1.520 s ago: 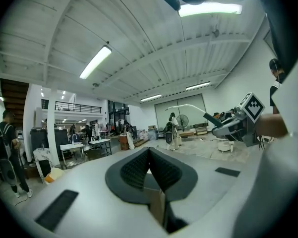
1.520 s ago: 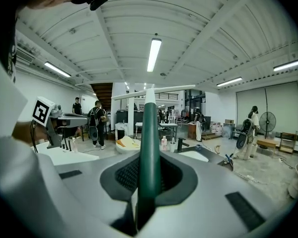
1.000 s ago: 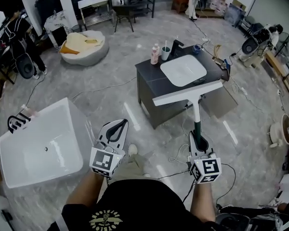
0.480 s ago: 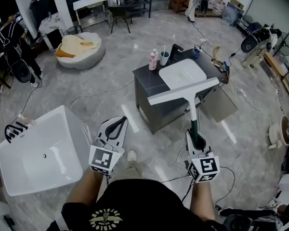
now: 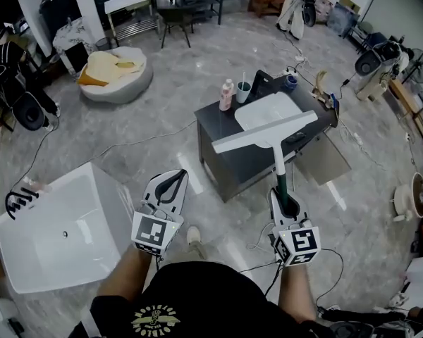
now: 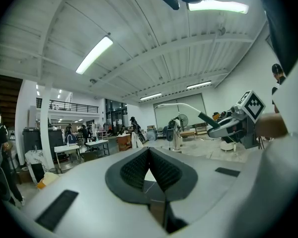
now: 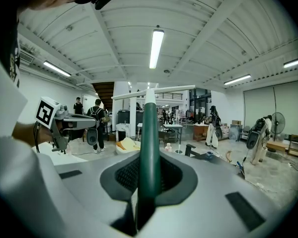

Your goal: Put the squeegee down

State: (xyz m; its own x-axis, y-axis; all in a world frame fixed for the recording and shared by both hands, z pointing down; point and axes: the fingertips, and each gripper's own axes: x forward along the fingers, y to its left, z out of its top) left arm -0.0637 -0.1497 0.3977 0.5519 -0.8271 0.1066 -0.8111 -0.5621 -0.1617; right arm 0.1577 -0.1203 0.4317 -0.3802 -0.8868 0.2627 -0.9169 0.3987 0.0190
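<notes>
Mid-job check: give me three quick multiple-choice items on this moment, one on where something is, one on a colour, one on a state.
1. In the head view, where is the white bathtub?
A. Lower left
B. Upper right
C. Top centre

2. What colour is the squeegee at the part of the handle being gripped?
A. Red
B. Yellow
C. Dark green

3. What state are the right tongs in?
A. Open and empty
B. Shut on the squeegee's handle
C. Shut on a bottle

Answers:
1 A: the tub fills the lower-left part of the head view.
2 C: the right gripper view shows a dark green shaft rising from between the tongs.
3 B: that same view shows the tongs closed against both sides of the handle.
</notes>
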